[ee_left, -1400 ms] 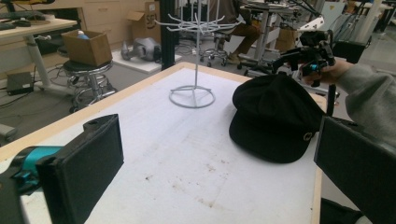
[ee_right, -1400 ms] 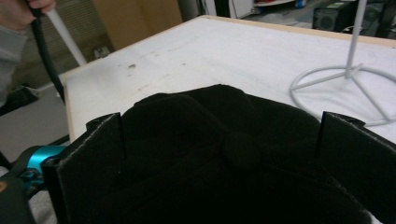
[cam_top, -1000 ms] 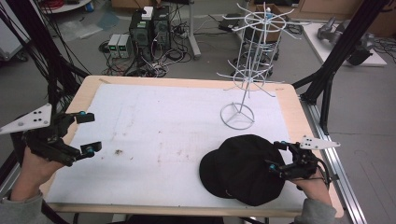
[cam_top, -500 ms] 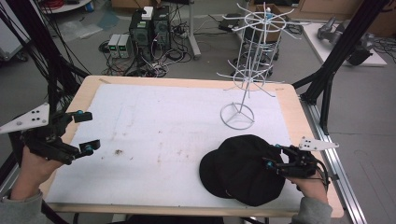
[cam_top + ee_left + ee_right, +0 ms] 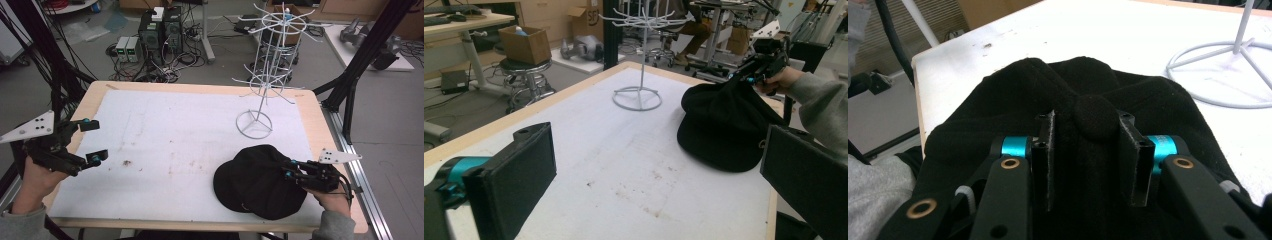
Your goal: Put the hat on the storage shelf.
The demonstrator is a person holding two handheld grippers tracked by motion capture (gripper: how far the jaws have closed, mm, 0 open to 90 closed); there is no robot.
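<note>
Our right gripper has just been closing and now pinches the crown of the black cap, which lies at the table's near right, before the wire rack. Our left gripper hangs open at the left edge. To lift well, we judge it best to keep the fold clamped and rise straight, clear of the rack's base.

From my feed: white wire rack stands upright on the table, its ring base toward the far right of the white mat. Brown stains mark the mat near the left. Beyond the table's far edge, computer towers and tangled cables on the floor. Cardboard box on a stool.
</note>
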